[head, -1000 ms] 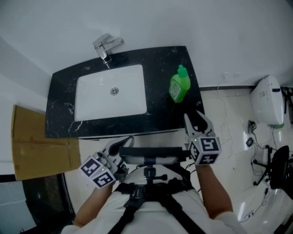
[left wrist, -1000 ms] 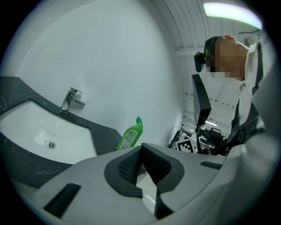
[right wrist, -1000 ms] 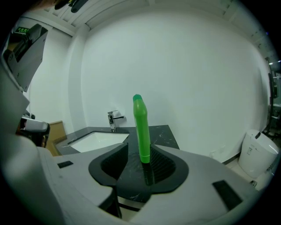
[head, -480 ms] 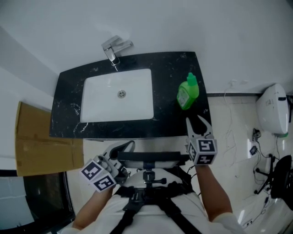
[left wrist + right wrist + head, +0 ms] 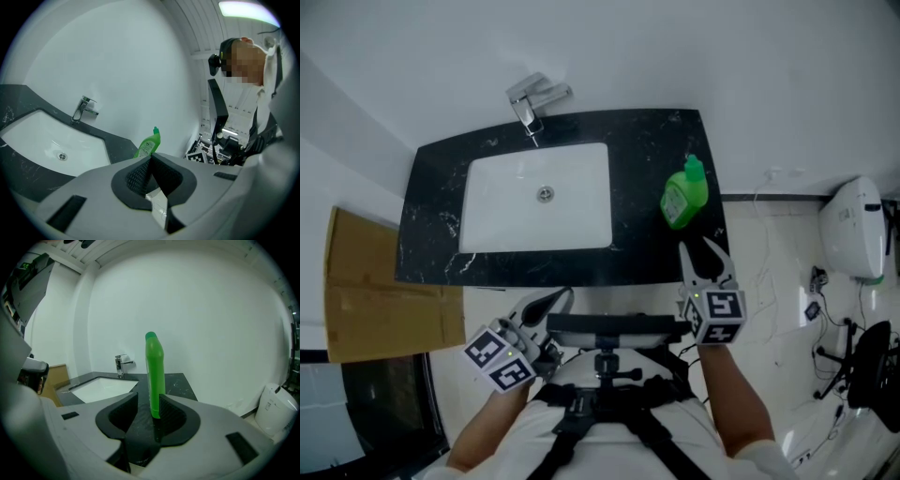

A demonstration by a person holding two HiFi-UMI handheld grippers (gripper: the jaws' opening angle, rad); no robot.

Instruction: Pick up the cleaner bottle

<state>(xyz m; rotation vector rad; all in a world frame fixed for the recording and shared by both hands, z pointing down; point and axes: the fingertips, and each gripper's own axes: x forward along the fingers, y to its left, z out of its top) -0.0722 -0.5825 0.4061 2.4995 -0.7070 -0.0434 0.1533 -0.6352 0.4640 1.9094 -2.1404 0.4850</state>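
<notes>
A flattened sheet of brown cardboard [image 5: 384, 295] is seen on the floor at the far left. The left claw [image 5: 555, 300] is held low before the bench [image 5: 642, 159], its ribbed black pads brought together at the tips with nothing between them.

A white rectangular basin [image 5: 492, 211], smooth and glossy, is sunk into the black, white-veined stone top. A squared chrome tap [image 5: 530, 98] is mounted behind it against the plain white wall.

The cleaner bottle [image 5: 682, 195] is stood upright at the right end of the bench, well clear of the basin and near the right edge. It is made of bright green plastic, flattened in section, with a label on one broad face and a narrow capped neck.

It is judged light to middling, since its fill cannot be told, with smooth walls that would give a little and slide if pinched lightly. It is best taken at mid-body, across the thin dimension and below the neck.

The right claw [image 5: 701, 251] is aimed at the bottle's thin edge. Its jaws have just been narrowed yet are left apart, and nothing is held, the bottle lying further off. A rounded white fixture [image 5: 853, 225] is seen at the far right.
</notes>
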